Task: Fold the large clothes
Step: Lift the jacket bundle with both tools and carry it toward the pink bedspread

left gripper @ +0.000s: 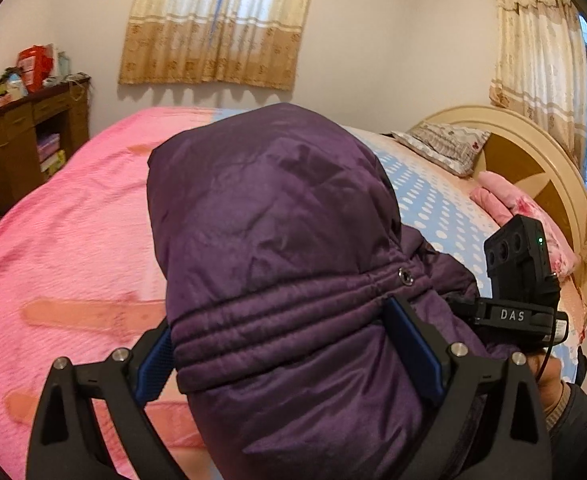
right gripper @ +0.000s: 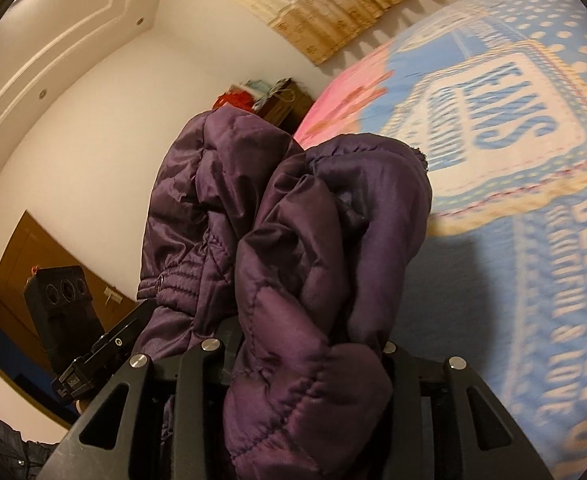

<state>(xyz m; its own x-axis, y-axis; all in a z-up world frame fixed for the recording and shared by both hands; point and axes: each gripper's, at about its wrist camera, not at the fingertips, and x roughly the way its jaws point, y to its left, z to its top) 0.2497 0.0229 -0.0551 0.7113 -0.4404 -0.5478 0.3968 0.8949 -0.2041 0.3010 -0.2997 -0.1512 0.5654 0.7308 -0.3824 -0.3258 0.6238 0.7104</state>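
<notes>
Black hand-held gripper (left gripper: 289, 356) with blue finger pads (left gripper: 413, 348), silver screws, "DAS" marking.

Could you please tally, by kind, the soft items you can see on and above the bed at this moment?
Purple padded jacket: 1
Pillows by the headboard: 2, patterned and pink
Bed cover: 1
Total: 4

"DAS" stands on the right gripper (left gripper: 521, 312); the blue bedspread (right gripper: 533, 280) reads "JEANS"
</notes>
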